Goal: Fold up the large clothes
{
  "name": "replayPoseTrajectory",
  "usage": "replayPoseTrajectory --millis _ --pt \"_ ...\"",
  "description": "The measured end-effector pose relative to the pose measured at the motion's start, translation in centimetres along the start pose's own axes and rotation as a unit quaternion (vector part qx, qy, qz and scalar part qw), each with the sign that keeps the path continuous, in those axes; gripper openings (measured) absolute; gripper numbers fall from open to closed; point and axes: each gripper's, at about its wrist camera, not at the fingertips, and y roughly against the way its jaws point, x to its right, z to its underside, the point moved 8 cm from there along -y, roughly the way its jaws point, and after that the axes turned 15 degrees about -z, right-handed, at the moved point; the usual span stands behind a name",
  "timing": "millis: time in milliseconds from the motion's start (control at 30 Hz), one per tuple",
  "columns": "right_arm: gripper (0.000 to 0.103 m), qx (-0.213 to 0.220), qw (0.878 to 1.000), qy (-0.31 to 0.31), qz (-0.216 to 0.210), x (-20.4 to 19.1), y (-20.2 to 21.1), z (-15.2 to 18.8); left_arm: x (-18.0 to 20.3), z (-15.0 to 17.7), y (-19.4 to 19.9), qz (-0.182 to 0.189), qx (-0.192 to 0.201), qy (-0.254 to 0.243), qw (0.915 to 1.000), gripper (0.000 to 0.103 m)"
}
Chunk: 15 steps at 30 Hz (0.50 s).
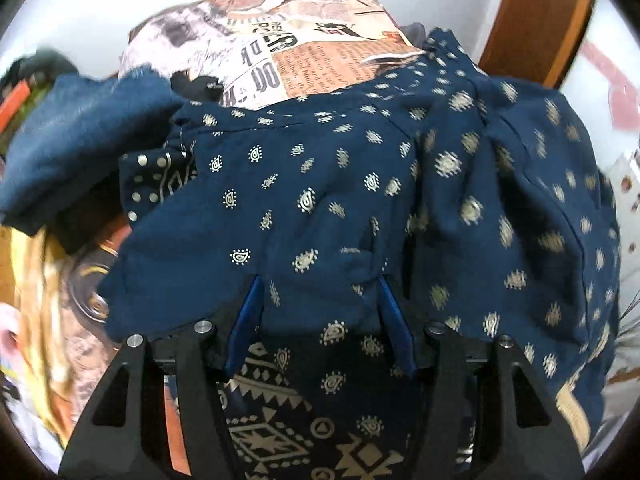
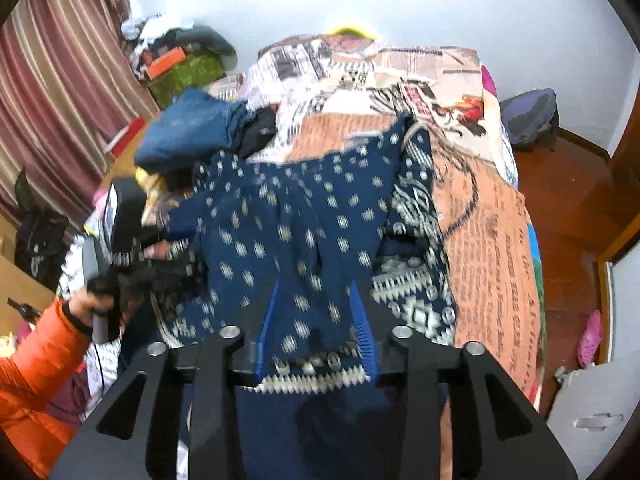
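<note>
A large navy garment (image 1: pixel 320 184) with small gold motifs and a geometric border lies spread on the bed cover. My left gripper (image 1: pixel 318 280) is low over it. Its blue-padded fingers stand well apart, cloth is draped loosely over and between them, and a small bunch sits by the right fingertip. In the right wrist view the same garment (image 2: pixel 304 216) is motion-blurred. My right gripper (image 2: pixel 315 286) is open above its near edge, with fabric between the pads but not pinched. A hand (image 2: pixel 94 304) in an orange sleeve holds the left gripper at the garment's left side.
The bed has a newspaper-print cover (image 2: pixel 480 240). Folded blue jeans (image 2: pixel 188 128) and a dark item lie at its far left. A striped curtain (image 2: pixel 60 80) and a pile of clutter stand to the left. Wooden floor (image 2: pixel 568 200) and a pink shoe (image 2: pixel 592 338) are on the right.
</note>
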Motion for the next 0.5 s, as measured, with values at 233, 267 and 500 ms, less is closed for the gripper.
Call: replayPoseTrajectory --millis 233,267,500 --pt "0.052 -0.003 0.999 -0.039 -0.003 1.3 -5.6 -0.6 -1.2 0.6 0.7 0.001 -0.006 0.024 0.9997 0.058" --pt "0.052 -0.013 0.999 -0.050 -0.003 1.8 -6.6 -0.1 -1.7 0.7 0.8 0.004 -0.009 0.038 0.9992 0.058" --pt "0.052 -0.037 0.996 -0.075 0.004 3.1 -8.1 0.9 -8.7 0.7 1.2 -0.010 -0.008 0.173 0.9848 0.058"
